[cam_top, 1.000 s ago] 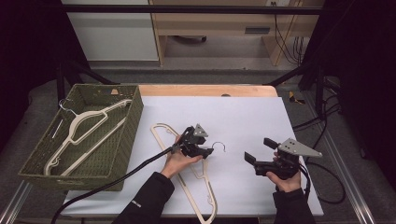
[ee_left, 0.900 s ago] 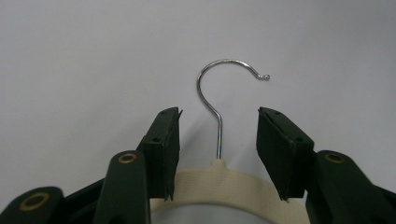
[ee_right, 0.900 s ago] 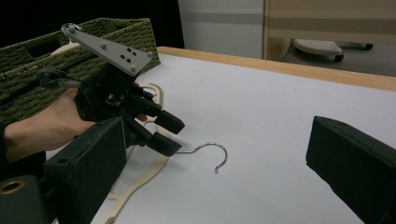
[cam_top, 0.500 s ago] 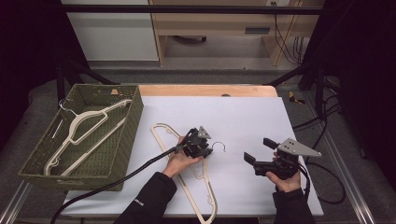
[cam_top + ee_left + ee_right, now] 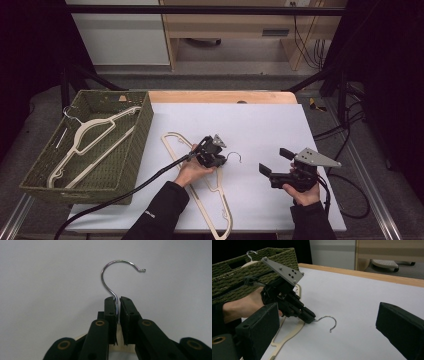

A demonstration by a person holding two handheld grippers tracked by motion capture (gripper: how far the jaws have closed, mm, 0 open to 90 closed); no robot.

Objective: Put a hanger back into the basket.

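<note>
My left claw (image 5: 220,161) is clenched on the metal hook (image 5: 117,272) of a cream wooden hanger (image 5: 210,200), right where the hook's shank meets the wood. In the left gripper view the two black jaws pinch the wire between them, and the curved hook rises beyond the tips against the white table (image 5: 260,125). The hanger lies flat on the table near its middle, hook pointing toward my right side, with one arm running toward the table's near edge and the other back toward the basket. My right claw (image 5: 272,162) is released, jaws spread wide, and hangs above the table well apart from the hook. At the left side of the table sits a green woven basket (image 5: 145,125) with another cream hanger (image 5: 95,135) lying inside it.
</note>
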